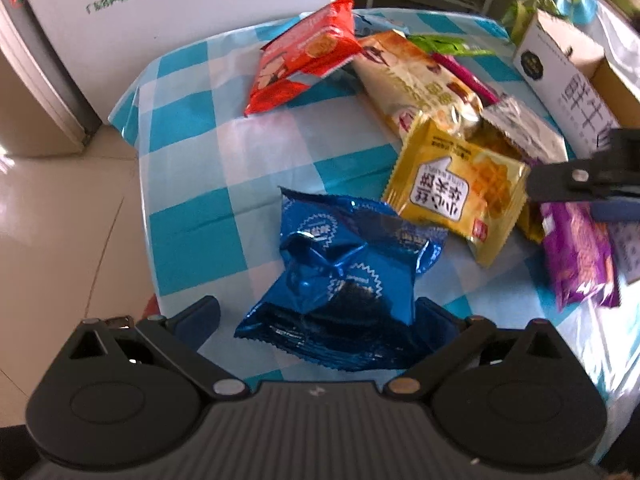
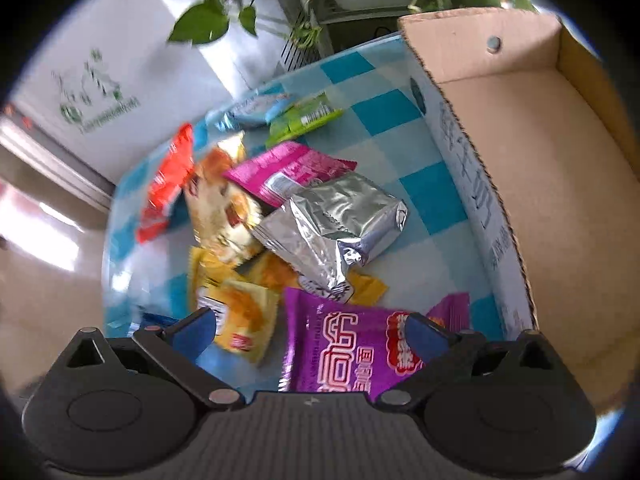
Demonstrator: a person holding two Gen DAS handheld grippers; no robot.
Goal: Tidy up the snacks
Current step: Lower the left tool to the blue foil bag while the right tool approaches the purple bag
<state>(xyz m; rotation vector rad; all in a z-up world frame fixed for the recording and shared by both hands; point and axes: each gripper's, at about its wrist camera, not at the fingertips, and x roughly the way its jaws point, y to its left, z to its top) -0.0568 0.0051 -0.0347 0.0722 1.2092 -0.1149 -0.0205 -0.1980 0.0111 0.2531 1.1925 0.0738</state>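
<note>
Checked surface (image 1: 192,152) holds many snacks; both grippers' fingers are spread wide, left gripper (image 1: 318,312) over the blue bag (image 1: 340,276), right gripper (image 2: 312,330) over the purple bag (image 2: 340,344), so next they must squeeze and lift into the box (image 2: 520,184).

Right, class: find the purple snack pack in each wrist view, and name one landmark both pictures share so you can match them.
Left wrist view: purple pack at the right edge, just below the other tool's black finger.
Right wrist view: purple pack at bottom centre, between the open right tool's fingers.
Shared landmark: the silver pack, lying just beyond the purple one.
</note>
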